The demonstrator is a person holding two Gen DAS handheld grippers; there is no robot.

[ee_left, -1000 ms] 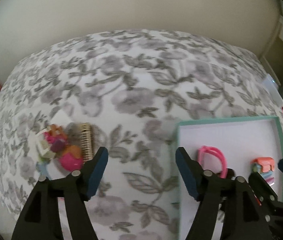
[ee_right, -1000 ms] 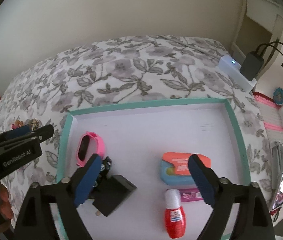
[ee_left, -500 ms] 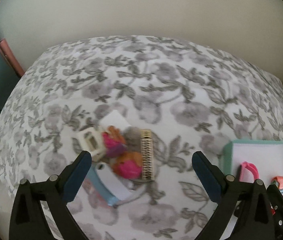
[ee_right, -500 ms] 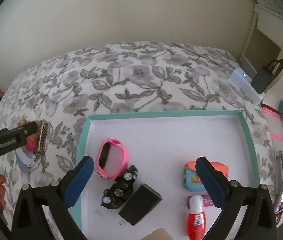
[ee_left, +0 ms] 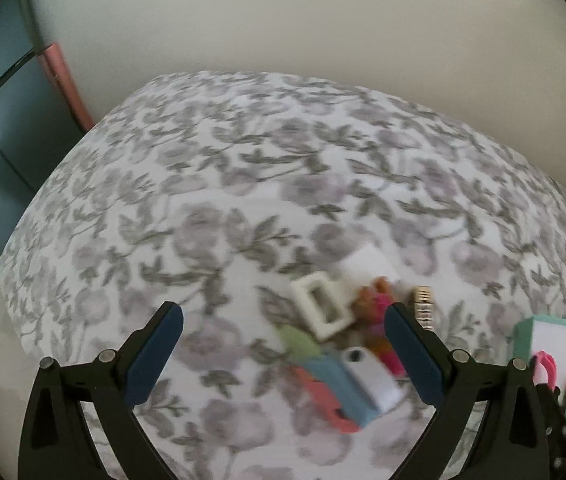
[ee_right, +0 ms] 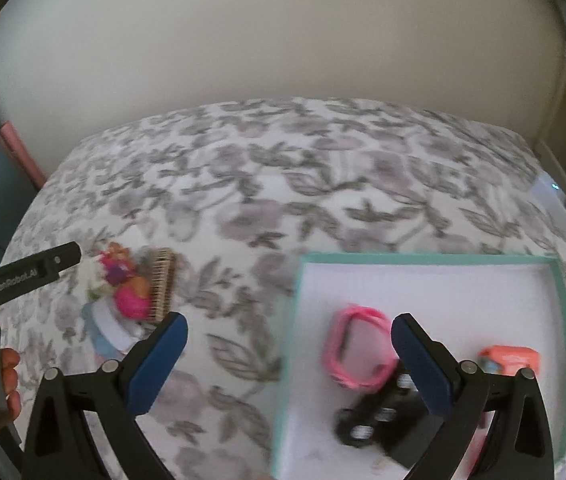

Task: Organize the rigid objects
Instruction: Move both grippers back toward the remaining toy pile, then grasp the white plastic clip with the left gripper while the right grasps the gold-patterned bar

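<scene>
Both grippers stand wide open and empty: the left gripper (ee_left: 283, 344) hangs over a small pile of toys (ee_left: 347, 332) on the flowered bed (ee_left: 243, 184). Its comb (ee_right: 161, 285) lies with its long axis toward the wall. The right gripper (ee_right: 289, 354) hangs at the teal tray's (ee_right: 423, 257) left edge.

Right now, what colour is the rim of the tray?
Teal (mint green) rim, around a white floor; the right wrist view shows it best.

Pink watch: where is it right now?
In the right wrist view the pink watch lies inside the teal-rimmed tray, near its left wall, just above the black toy car and left of the orange box.
</scene>
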